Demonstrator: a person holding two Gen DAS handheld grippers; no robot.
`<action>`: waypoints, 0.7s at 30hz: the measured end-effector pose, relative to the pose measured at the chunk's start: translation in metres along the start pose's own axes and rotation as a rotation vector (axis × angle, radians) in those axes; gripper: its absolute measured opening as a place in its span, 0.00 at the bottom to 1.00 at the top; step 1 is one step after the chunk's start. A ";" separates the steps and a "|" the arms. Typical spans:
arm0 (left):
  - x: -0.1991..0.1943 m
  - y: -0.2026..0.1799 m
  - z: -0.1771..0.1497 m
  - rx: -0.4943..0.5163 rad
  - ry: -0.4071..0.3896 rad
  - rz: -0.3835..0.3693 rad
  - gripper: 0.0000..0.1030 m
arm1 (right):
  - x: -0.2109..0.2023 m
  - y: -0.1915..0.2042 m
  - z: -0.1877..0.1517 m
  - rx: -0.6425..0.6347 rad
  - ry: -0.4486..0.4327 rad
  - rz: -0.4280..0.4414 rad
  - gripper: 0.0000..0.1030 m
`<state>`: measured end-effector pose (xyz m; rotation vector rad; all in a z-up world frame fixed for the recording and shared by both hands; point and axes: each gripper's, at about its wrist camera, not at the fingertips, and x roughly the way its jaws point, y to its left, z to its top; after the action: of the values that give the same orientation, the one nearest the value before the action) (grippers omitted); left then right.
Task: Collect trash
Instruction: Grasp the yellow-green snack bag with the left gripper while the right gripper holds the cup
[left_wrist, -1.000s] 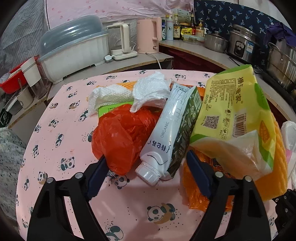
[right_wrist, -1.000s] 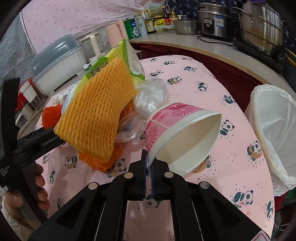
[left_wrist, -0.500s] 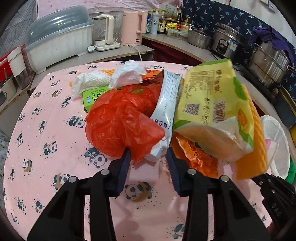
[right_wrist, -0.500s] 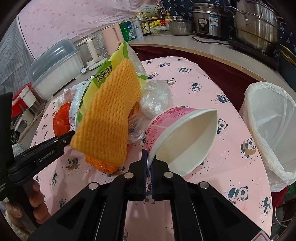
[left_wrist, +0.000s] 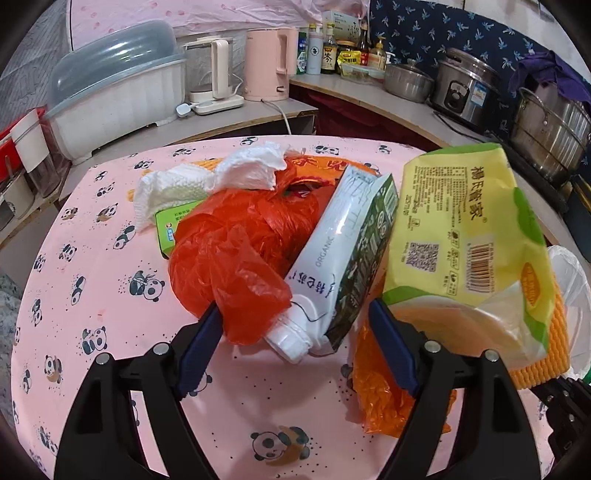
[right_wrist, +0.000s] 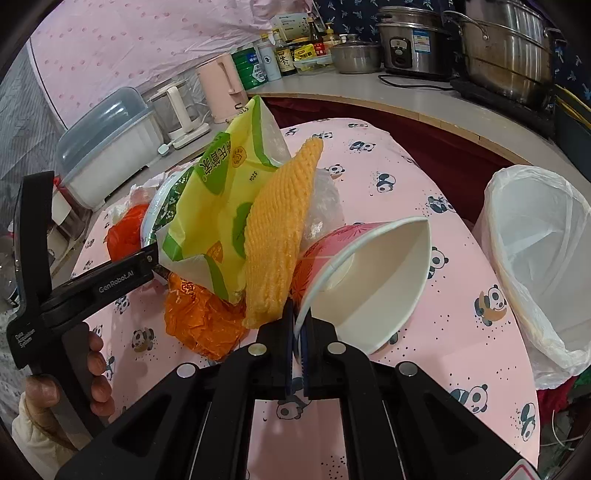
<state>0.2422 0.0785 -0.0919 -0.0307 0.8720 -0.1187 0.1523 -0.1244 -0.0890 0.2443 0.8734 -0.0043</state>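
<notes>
Carton (left_wrist: 340, 258) lies between released left jaws, just reopened; right jaws pinch cup (right_wrist: 369, 280) rim.

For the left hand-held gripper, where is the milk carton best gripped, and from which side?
Probably the capped end of the milk carton, approached from the near table edge. The carton lies tilted on the pile with its white cap pointing toward the left hand-held gripper, between the open jaws. The red plastic bag overlaps its left side, so closing there may catch the bag too.
</notes>
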 end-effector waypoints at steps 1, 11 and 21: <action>-0.002 0.001 0.000 -0.008 -0.002 -0.004 0.73 | -0.001 -0.001 0.000 0.003 -0.003 0.000 0.03; -0.053 -0.009 -0.008 -0.013 -0.033 -0.075 0.74 | -0.032 -0.007 0.007 0.010 -0.081 -0.009 0.03; -0.072 -0.078 0.002 0.115 -0.078 -0.151 0.84 | -0.038 -0.023 0.002 0.041 -0.071 -0.011 0.03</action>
<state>0.1903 0.0097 -0.0298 0.0067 0.7837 -0.3072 0.1268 -0.1505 -0.0640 0.2764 0.8043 -0.0410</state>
